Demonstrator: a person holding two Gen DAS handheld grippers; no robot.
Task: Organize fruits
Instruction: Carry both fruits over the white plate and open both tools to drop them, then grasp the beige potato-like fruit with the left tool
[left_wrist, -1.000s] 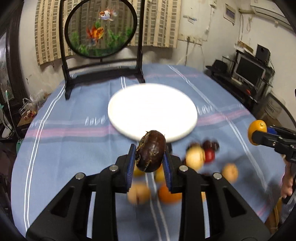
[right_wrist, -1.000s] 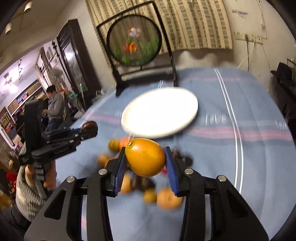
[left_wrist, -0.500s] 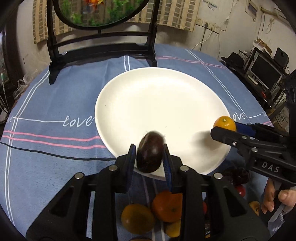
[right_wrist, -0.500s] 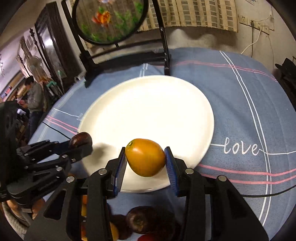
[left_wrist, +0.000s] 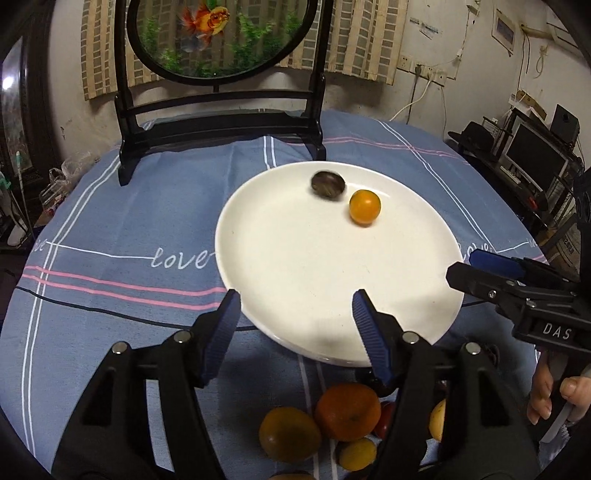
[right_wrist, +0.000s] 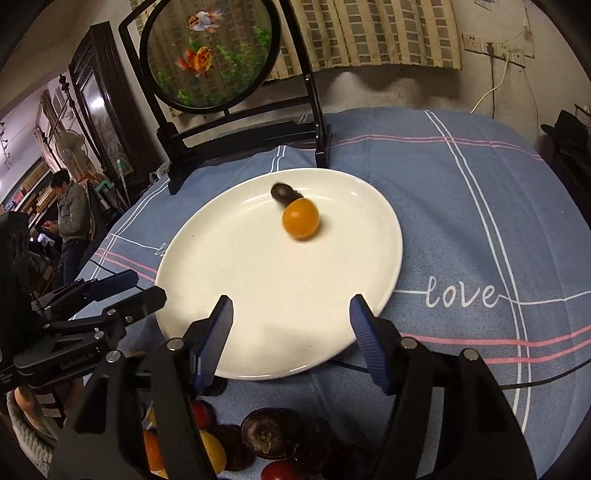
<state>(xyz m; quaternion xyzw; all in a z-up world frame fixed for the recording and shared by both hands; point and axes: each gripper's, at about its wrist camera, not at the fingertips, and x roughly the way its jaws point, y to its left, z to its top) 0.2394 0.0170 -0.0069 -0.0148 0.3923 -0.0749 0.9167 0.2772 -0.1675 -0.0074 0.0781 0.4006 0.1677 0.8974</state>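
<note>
Place: a lived-in home, a dining or living room.
Tabletop: round, under a blue cloth with pink and white stripes and the word "love".
Ornament: a round goldfish screen in a dark wooden stand at the far edge.
Window: checked curtains on the wall behind.
Walls: worn plaster with sockets and a hanging cable.
Corner: a monitor and speaker on a cluttered desk.
Side: a dark cabinet, a fan, and a person standing.
</note>
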